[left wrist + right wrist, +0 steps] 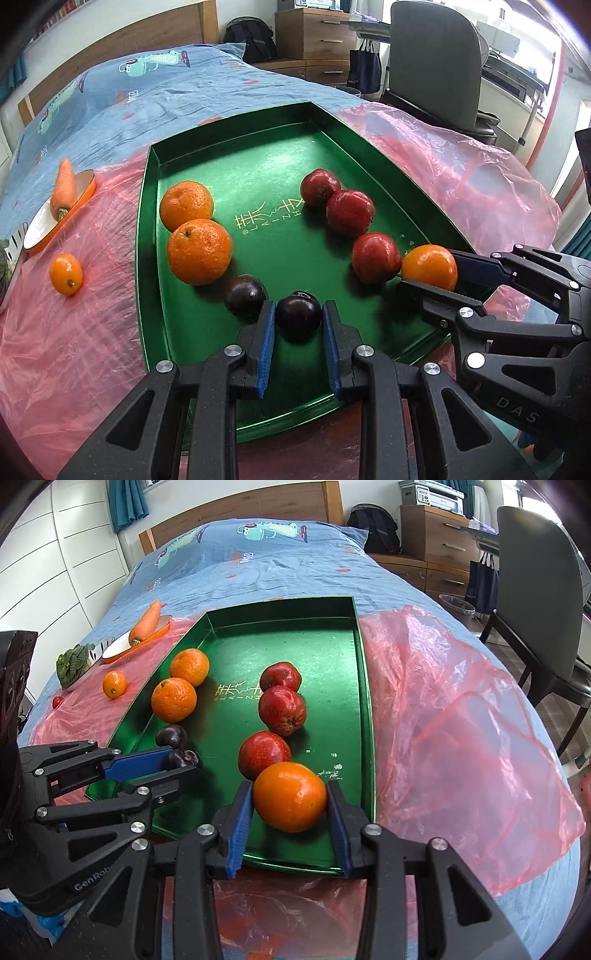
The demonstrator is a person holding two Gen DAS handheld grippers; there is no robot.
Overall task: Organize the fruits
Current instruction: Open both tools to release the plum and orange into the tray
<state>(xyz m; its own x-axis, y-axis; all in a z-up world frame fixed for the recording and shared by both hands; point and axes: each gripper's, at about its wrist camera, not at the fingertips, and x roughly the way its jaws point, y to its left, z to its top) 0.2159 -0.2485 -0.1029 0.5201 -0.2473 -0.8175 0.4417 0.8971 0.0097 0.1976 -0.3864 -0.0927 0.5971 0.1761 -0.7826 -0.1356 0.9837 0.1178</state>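
A green tray (221, 321) (364, 686) lies on a bed. In it are two oranges (199, 251), three red apples (349, 212) in a row and a dark plum (244, 295). My left gripper (299, 325) is shut on a second dark plum (298, 313) at the tray's near edge; it also shows in the right wrist view (177, 758). My right gripper (290, 805) is shut on a smooth orange fruit (290, 795) at the tray's near right corner, next to the nearest apple (263, 753).
Left of the tray on pink plastic sheet (461, 716) lie a small orange fruit (66, 273), a carrot (63, 188) on a white dish (55, 218), a leafy green (74, 661) and a tiny red fruit (57, 701). A chair (535, 602) stands at right.
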